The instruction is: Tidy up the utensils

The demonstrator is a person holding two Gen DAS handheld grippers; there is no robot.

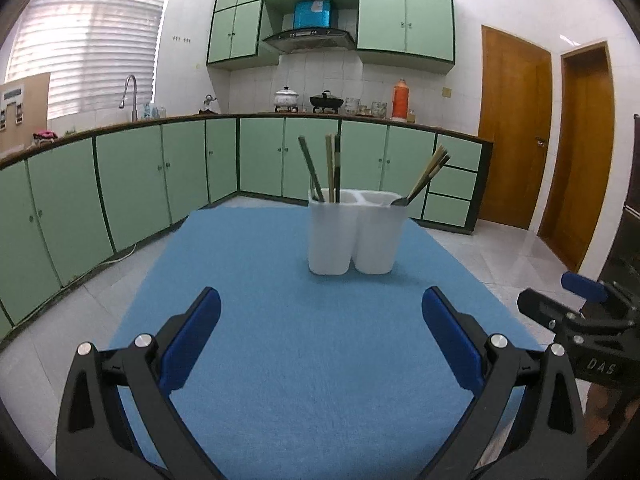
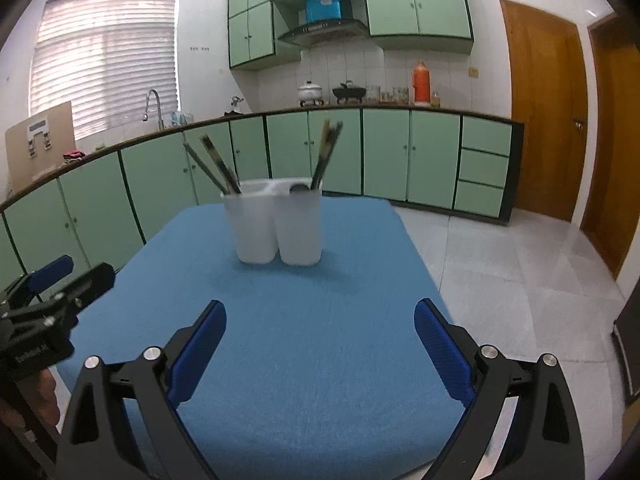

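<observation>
A white two-compartment utensil holder (image 1: 354, 232) stands on the blue table mat (image 1: 300, 320); it also shows in the right wrist view (image 2: 278, 226). Chopsticks (image 1: 330, 168) stand in its left compartment, and more chopsticks with a spoon (image 1: 426, 178) lean in the right one. In the right wrist view the chopsticks (image 2: 218, 166) lean left and others (image 2: 326, 152) stand in the right compartment. My left gripper (image 1: 320, 320) is open and empty, well short of the holder. My right gripper (image 2: 320, 328) is open and empty too, also short of it.
Each gripper shows in the other's view: the right one at the mat's right edge (image 1: 584, 312), the left one at the mat's left edge (image 2: 48, 304). Green kitchen cabinets (image 1: 132, 184) run behind the table. Wooden doors (image 1: 516, 132) stand at the right.
</observation>
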